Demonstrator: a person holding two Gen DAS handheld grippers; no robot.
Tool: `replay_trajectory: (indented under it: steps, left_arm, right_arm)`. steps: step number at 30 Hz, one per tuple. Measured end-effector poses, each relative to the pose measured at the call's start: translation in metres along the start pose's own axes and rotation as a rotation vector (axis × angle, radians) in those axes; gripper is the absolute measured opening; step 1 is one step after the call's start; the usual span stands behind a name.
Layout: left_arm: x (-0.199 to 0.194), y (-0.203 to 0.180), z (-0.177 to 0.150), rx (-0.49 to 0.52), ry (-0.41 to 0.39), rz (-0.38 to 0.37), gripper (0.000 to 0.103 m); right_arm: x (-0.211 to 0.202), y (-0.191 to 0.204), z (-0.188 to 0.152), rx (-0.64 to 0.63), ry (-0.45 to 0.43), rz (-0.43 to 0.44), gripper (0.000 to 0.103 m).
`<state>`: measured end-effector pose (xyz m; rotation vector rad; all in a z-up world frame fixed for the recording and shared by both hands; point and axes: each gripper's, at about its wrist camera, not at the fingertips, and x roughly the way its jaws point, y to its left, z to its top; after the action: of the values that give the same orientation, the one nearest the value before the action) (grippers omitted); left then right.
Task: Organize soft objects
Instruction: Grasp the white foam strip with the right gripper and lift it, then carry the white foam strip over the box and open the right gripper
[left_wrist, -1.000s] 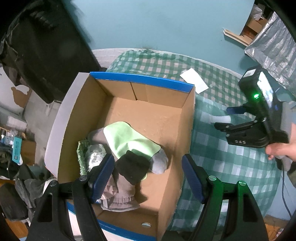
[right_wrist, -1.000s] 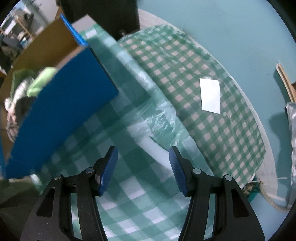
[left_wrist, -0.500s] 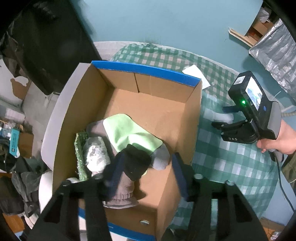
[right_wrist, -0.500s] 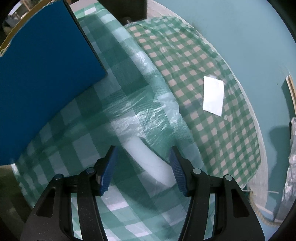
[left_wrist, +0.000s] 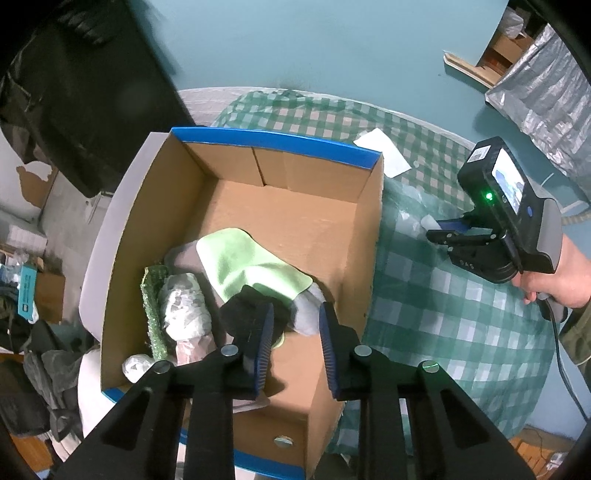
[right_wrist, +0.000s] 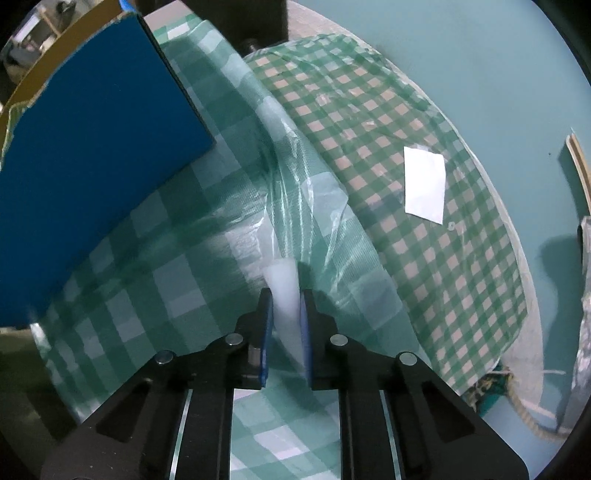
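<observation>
The left gripper (left_wrist: 295, 347) hangs over the open cardboard box (left_wrist: 369, 236), which stands at the left of the checked desk (left_wrist: 443, 314); its fingers (left_wrist: 263, 343), spread wide a second ago, are closing with nothing between them, above the black cloth (left_wrist: 243, 306) that tops the pile inside. That pile, unchanged over the second, also holds a light green cloth (left_wrist: 247, 262), a grey piece (left_wrist: 308, 314), a white wrapped bundle (left_wrist: 184, 306) and a green textured strip (left_wrist: 153, 306). Judged from this, the left side has finished a deposit and is idle. To the right, the right gripper (right_wrist: 286, 325), held by a hand (left_wrist: 554, 284), points down at the desk beside the box; its fingers (right_wrist: 266, 325), apart half a second ago with the white foam piece (right_wrist: 282, 288) lying between them, are now closing and already pinch it on both sides. This suggests the next soft item is secured and awaits transfer into the box. Limitations: the foam's lower end is hidden behind the fingers, and whether it has left the crumpled clear plastic (right_wrist: 314, 206) cannot be told. The lower layers of the pile are covered, and the white slip of paper (right_wrist: 424, 184) further right shows no legible marking.
</observation>
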<state>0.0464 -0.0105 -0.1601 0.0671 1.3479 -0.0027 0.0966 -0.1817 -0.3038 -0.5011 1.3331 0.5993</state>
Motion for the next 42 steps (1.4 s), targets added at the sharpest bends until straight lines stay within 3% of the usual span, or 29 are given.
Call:
replay_trajectory:
  steps: [14,22,42]
  left_arm:
    - [-0.006,-0.003,-0.009,0.014,-0.01,-0.002,0.025]
    - [-0.013,-0.002,-0.017,0.024,-0.026,-0.008,0.017]
    - [-0.028,0.013,-0.037,0.036,-0.047,-0.004,0.016]
  right_arm:
    - [-0.033,0.008,-0.011,0.087,-0.092,0.082,0.011]
    - [-0.063,0.023,-0.014,0.137,-0.12,0.086,0.011]
    - [-0.142,0.074,-0.01,0.196,-0.206,0.125,0.011]
